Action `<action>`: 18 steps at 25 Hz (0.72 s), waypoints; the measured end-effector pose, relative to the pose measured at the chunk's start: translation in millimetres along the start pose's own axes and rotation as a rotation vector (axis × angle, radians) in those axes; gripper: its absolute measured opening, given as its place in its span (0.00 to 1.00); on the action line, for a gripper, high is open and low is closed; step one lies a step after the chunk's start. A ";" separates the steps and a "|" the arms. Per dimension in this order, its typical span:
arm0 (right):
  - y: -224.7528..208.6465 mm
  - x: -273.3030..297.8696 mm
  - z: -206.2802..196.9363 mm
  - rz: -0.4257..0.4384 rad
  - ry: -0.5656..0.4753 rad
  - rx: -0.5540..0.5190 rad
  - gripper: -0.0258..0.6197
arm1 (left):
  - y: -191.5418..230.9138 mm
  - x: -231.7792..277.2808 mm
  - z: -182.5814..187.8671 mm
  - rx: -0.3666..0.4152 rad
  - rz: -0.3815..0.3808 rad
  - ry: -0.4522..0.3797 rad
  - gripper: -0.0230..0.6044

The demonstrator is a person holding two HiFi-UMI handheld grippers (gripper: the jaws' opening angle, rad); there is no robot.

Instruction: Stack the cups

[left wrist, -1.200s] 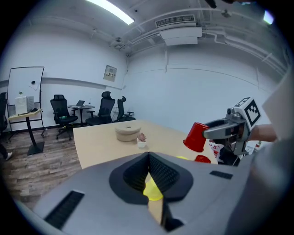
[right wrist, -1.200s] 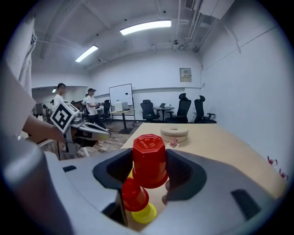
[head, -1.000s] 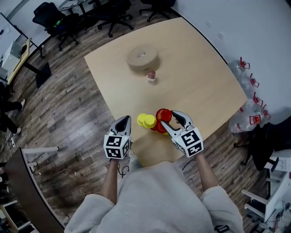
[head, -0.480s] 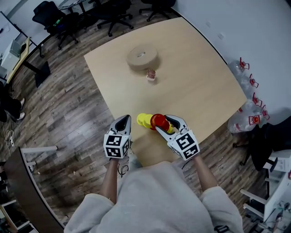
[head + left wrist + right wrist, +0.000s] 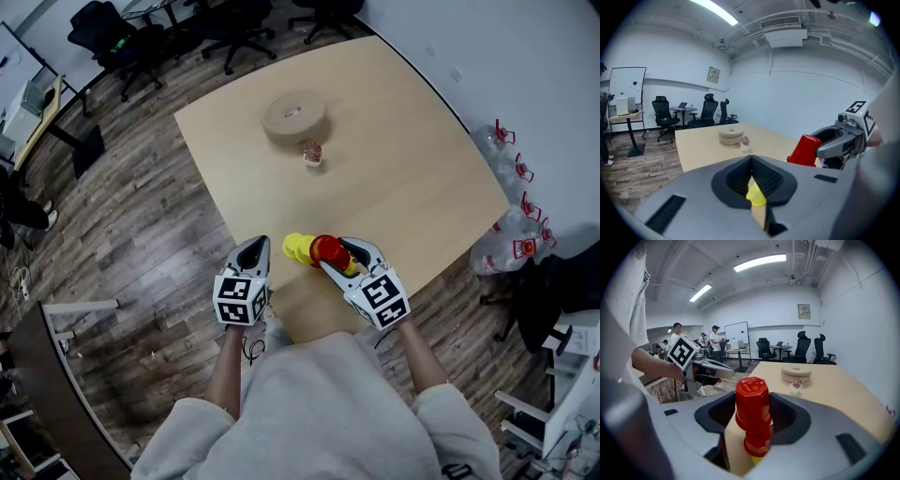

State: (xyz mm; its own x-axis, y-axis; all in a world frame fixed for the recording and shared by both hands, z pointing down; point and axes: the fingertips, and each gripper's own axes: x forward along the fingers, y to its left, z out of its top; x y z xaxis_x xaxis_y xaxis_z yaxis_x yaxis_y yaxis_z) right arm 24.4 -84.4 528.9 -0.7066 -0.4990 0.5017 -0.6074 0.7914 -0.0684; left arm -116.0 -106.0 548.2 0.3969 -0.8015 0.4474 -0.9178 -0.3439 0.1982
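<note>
Red cup (image 5: pixel 752 401), clamped in the right hand-held gripper (image 5: pixel 339 256) over the stack (image 5: pixel 758 444), could land askew and topple it; the left hand-held gripper (image 5: pixel 751 180) is closed, empty.

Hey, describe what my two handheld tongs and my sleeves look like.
Both the left tongs and the right tongs are grey plastic shells tapering to black ribbed pads. Each carries a white cube printed with black square markers. You wear a pale grey top with loose sleeves; no cables show.
</note>
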 end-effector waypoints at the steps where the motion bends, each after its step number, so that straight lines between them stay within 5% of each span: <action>1: 0.0 -0.1 -0.4 0.001 0.000 0.000 0.39 | -0.4 0.2 0.1 0.001 0.000 0.000 0.05; 6: 1.3 -0.2 2.4 0.006 -0.013 -0.004 0.40 | -0.7 0.2 1.1 0.002 -0.001 -0.001 0.05; 10: 5.7 -3.5 10.1 0.024 -0.053 -0.008 0.53 | -1.2 0.9 1.9 0.004 -0.003 -0.002 0.05; 18: 0.8 -21.3 16.6 -0.026 -0.113 0.014 0.52 | -2.1 -0.4 3.1 0.009 -0.004 -0.003 0.05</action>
State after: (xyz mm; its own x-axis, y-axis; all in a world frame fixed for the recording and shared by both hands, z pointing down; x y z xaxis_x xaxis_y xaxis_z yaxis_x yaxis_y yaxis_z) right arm 32.9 -79.0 503.8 -0.7266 -0.5565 0.4029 -0.6304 0.7732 -0.0689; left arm -114.3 -106.5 544.9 0.4007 -0.8013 0.4443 -0.9162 -0.3516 0.1920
